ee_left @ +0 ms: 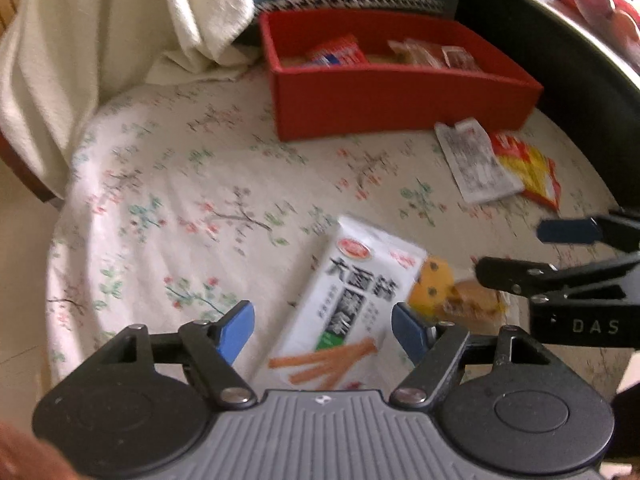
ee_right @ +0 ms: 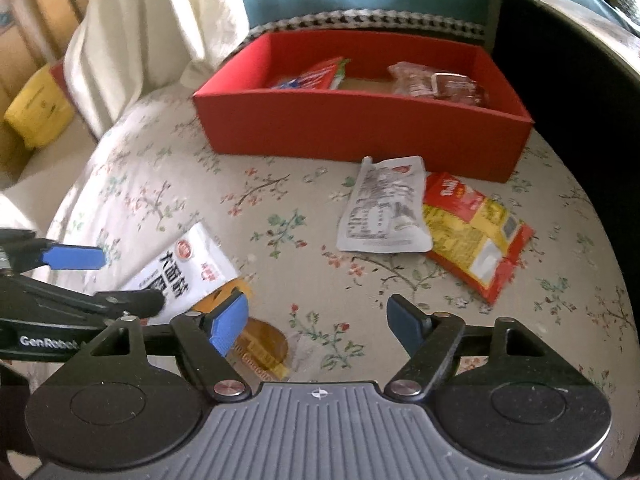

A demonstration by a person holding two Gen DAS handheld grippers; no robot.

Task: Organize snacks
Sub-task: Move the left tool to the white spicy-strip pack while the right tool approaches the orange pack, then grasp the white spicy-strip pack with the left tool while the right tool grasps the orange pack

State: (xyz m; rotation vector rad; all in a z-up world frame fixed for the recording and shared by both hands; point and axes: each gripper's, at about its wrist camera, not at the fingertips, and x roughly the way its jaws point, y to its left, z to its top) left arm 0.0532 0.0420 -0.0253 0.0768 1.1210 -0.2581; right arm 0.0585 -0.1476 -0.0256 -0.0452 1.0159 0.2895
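A white snack packet with black characters (ee_left: 352, 304) lies on the floral cloth between the fingers of my open left gripper (ee_left: 324, 330); it also shows in the right wrist view (ee_right: 188, 268). A yellow-wrapped round cake (ee_left: 452, 294) lies beside it, by my open right gripper (ee_right: 316, 326), and also shows in the right wrist view (ee_right: 260, 342). A white pouch (ee_right: 384, 210) and a red-yellow packet (ee_right: 476, 228) lie in front of the red box (ee_right: 360, 124), which holds several snacks.
The floral-covered round table (ee_right: 280, 208) drops off at left. A cream cloth (ee_left: 100, 40) hangs over a chair at back left. A dark raised edge (ee_left: 580, 80) runs along the right. A yellow object (ee_right: 38, 116) sits beyond the table, left.
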